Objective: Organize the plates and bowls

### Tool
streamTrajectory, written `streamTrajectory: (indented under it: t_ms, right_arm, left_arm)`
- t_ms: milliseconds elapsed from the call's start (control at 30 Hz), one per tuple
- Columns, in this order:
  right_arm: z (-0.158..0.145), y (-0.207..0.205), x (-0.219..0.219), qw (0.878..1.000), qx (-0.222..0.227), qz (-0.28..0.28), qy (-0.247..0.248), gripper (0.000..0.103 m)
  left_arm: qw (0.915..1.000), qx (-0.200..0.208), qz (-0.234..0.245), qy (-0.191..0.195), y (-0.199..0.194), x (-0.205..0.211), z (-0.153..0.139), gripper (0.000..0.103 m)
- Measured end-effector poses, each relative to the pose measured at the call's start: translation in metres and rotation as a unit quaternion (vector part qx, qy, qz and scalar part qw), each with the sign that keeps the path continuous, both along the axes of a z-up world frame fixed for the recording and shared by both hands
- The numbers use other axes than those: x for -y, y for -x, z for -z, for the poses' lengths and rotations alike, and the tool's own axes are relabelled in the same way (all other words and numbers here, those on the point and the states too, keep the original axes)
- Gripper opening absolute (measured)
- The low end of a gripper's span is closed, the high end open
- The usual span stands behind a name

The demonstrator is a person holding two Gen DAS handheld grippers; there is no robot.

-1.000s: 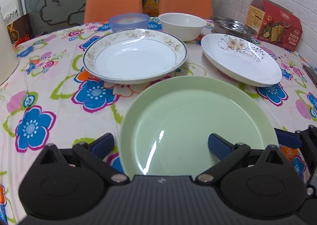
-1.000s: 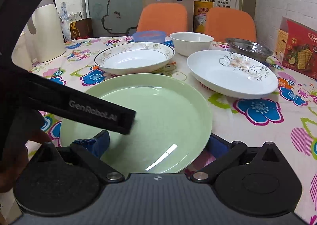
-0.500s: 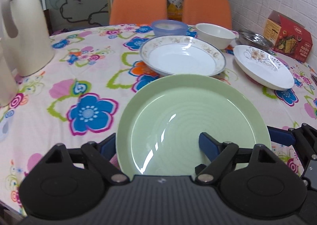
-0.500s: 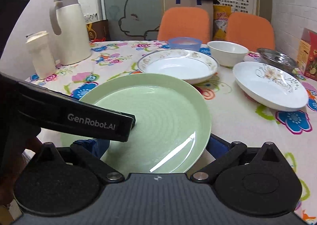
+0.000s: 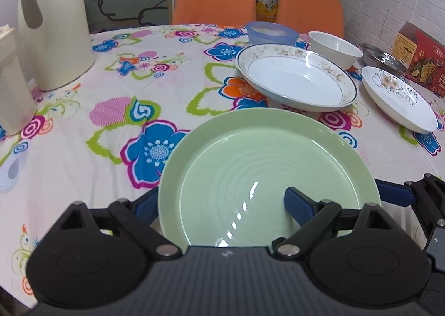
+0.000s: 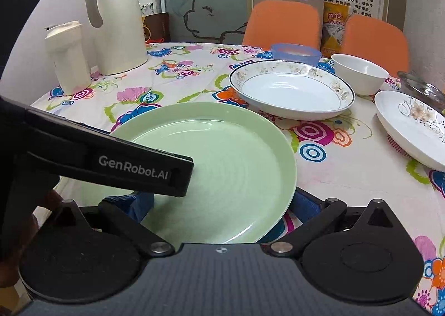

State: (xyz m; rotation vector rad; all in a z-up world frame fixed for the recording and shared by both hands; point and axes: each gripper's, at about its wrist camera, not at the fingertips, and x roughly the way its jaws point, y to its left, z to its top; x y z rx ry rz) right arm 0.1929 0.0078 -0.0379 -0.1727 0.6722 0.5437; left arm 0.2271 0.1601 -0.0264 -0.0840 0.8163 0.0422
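L + R hand-held gripper [image 5: 219,200] [image 6: 222,204] both clamp green plate [image 5: 267,171]; strap [image 6: 133,168] reads "GenRobot.AI".

The left gripper [image 5: 219,203] is seen at the bottom of its frame with one finger [image 5: 299,202] set above and one below what is clamped, while the right gripper [image 6: 222,203] is likewise closed low in its frame, a hand [image 6: 16,235] glimpsed at lower left.

left claw [image 5: 219,203] | clamps green plate [image 5: 267,165] rim | gold-rimmed plate [image 5: 296,78] beyond
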Motion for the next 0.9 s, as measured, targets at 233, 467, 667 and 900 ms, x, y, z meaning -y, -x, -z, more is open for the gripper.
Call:
streamTrajectory:
  t_ms: [233,467,667,900]
  right_arm:
    - [-0.027,0.006,0.036,0.999,0.010,0.015,-0.028,0.089]
    - [-0.042,-0.038,0.056,0.997,0.020,0.063,-0.033,0.089]
    - [-0.034,-0.096,0.065,0.992,-0.029,0.107,-0.062,0.089]
    - [-0.020,-0.126,0.058,0.991,-0.056,0.107,-0.058,0.089]
  left_arm:
    - [0.9989,0.037,-0.024,-0.013,-0.003,-0.016,-0.025,0.093]
    - [0.9978,0.054,-0.030,-0.025,-0.026,-0.021,-0.040,0.093]
    - [0.9983,0.046,-0.024,-0.027,-0.056,-0.021,-0.040,0.093]
    - [0.9996,0.025,-0.003,-0.009,-0.122,-0.020,-0.038,0.094]
